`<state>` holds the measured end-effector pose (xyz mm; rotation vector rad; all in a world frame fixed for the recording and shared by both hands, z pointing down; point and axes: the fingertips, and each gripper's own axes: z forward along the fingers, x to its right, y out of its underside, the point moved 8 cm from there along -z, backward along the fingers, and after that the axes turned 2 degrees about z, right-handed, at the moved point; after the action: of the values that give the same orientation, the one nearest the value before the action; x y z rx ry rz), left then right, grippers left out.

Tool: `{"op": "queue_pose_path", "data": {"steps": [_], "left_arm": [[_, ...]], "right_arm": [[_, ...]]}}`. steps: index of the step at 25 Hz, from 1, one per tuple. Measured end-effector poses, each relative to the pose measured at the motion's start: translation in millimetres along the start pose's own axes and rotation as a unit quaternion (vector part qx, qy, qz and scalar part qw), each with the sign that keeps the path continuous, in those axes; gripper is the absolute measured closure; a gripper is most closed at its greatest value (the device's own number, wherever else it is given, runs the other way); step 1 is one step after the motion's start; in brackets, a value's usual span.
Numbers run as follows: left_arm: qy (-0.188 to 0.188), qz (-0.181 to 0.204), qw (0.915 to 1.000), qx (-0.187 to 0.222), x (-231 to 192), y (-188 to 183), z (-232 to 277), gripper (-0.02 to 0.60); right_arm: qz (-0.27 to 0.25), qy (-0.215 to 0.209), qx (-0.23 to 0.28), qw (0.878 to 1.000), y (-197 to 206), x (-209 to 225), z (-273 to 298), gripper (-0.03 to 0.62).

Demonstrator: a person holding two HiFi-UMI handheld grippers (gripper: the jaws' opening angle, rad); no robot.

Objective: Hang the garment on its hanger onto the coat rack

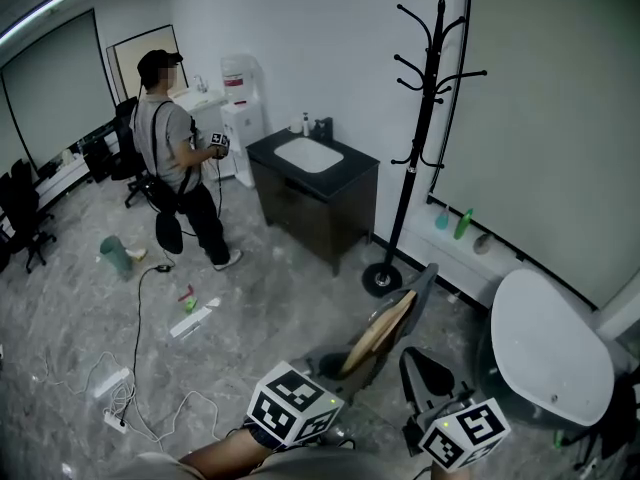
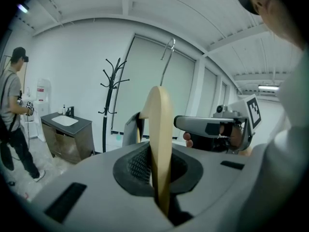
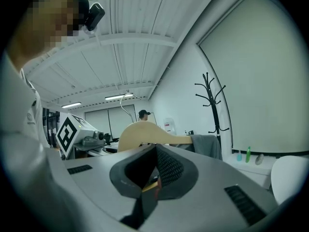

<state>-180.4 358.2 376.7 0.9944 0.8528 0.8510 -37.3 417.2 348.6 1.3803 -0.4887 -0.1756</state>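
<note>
— Wooden hanger, head view: where is it?
— Low in the frame and tilted, with the grey garment draped on its far arm. The left gripper has it. The right gripper sits just beside it, apart. The black coat rack stands well off by the wall.
— Any clutter?
— A sink cabinet and another person beside it. Neither looks to be in the way.
— Left gripper view?
— The left gripper has its jaws clamped tight on the hanger, which is seen edge-on and upright. Probably held by the body so the metal hook stays free on top for the pegs. The garment hangs off the far side and the coat rack is beyond. The right gripper is alongside, not touching.
— Right gripper view?
— The right gripper has its jaws partly spread, and I see nothing caught between them. The hanger is past the tips and the garment trails off it. The coat rack is further back.
— Why is it open?
— My guess is it's a spare hand, ready to steady the cloth or hook.
— Progress?
— Carry stage. The garment is on its hanger and nothing is on the rack yet.
</note>
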Motion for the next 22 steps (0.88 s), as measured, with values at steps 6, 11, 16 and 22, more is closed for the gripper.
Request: {"op": "queue_pose_path", "data": {"steps": [6, 11, 16, 22], "left_arm": [[-0.006, -0.005, 1.0, -0.004, 0.6, 3.7, 1.0, 0.569], [-0.015, -0.006, 0.9999, -0.006, 3.3, 2.9, 5.4, 0.569], [-0.035, -0.006, 0.9994, -0.003, 3.5, -3.3, 17.7, 0.569], [-0.068, -0.01, 0.9976, 0.006, -2.3, -8.5, 25.3, 0.569]], "right_arm": [[0.022, -0.012, 0.009, 1.0, 4.5, 1.8, -3.2, 0.579], [0.026, -0.015, 0.015, 0.999, 4.7, 5.6, -11.8, 0.579], [0.031, -0.023, 0.021, 0.999, 3.3, 21.4, -20.2, 0.579], [0.032, -0.035, 0.024, 0.999, 3.1, 36.6, -21.4, 0.579]]}}
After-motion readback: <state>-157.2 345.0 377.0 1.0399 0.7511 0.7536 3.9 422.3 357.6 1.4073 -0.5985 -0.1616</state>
